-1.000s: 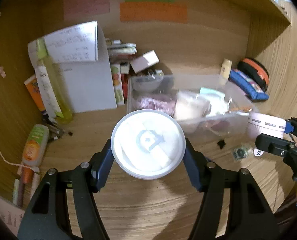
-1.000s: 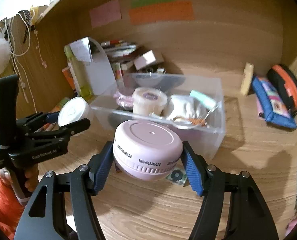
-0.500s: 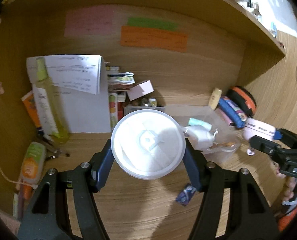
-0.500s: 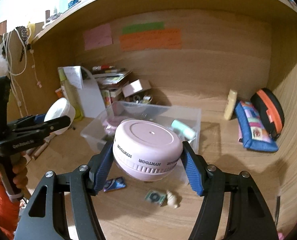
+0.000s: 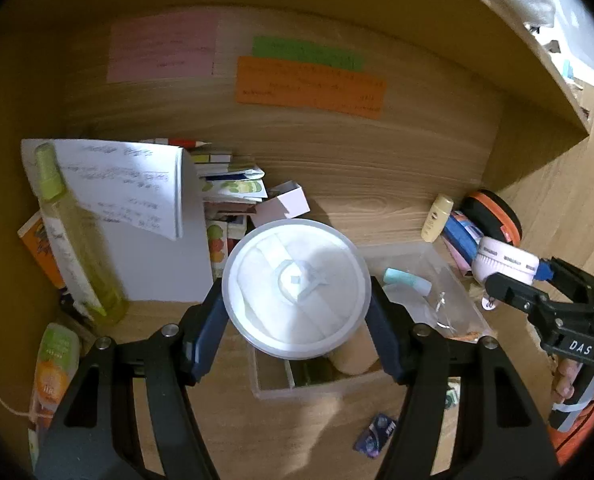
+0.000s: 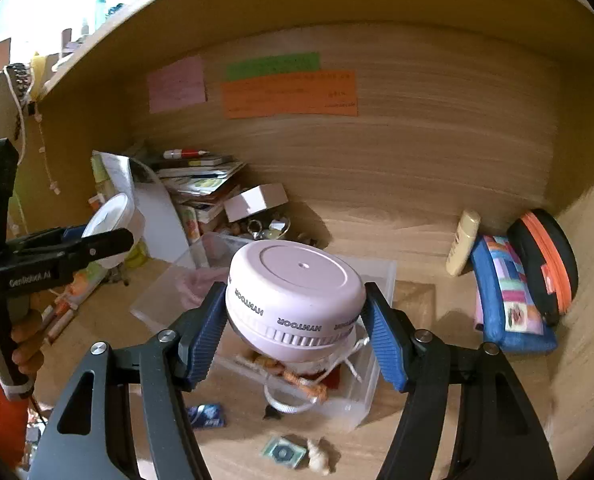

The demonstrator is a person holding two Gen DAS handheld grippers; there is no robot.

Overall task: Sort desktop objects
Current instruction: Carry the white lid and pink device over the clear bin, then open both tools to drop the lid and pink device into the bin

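Left gripper (image 5: 297, 312) clamped on white round tub (image 5: 296, 288), blue pads (image 5: 207, 336) pressing rim at 9 and 3 o'clock; tub held in air above clear plastic bin (image 5: 453, 280). Right gripper (image 6: 295, 328) pinching pink round device (image 6: 295, 300) marked HYVTOOR, pads at 9 and 3 o'clock, also lifted over bin w/ cord and small bits inside. In left wrist view, right gripper seen at 3 o'clock w/ pink device. In right wrist view, left gripper + tub at 9 o'clock. Yellow-green spray bottle (image 5: 77, 248) upright at 9 o'clock beside white paper folder (image 5: 137, 216). Blue pencil case (image 6: 509, 292) and black-orange pouch (image 6: 545, 260) at 3 o'clock by side wall, cream tube (image 6: 463, 242) leaning just beside. Small dark packet (image 5: 376, 434) on desk (image 5: 297, 436) at 6 o'clock.
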